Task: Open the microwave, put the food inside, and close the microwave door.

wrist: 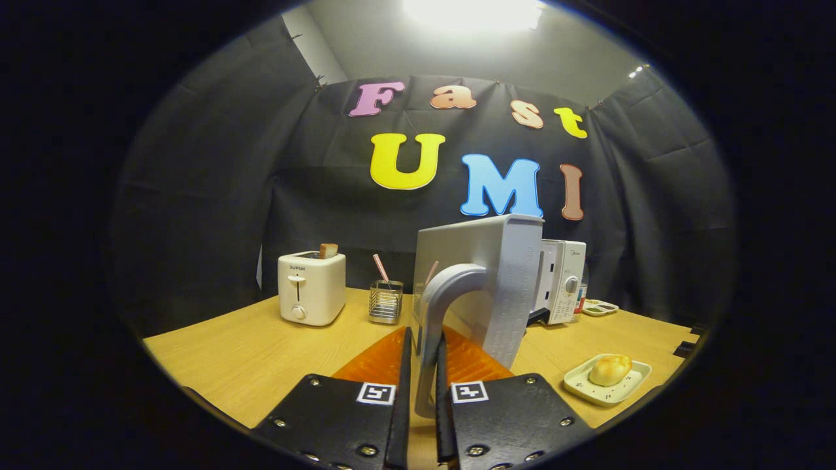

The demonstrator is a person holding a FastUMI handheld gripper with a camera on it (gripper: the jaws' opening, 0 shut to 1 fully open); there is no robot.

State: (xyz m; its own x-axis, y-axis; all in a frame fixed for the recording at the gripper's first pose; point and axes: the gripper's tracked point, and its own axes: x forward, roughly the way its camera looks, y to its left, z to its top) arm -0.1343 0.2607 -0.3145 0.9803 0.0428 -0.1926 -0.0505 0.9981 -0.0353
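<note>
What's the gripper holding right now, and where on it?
The gripper is shut on the microwave door handle, near the lower end of its curved bar, with the door swung open.

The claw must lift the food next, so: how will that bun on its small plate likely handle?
The bun looks soft and rounded, so it may squash or roll. Its plate is shallow and probably light, apt to slide on the smooth table. The claw is shut on the microwave door handle.
</note>
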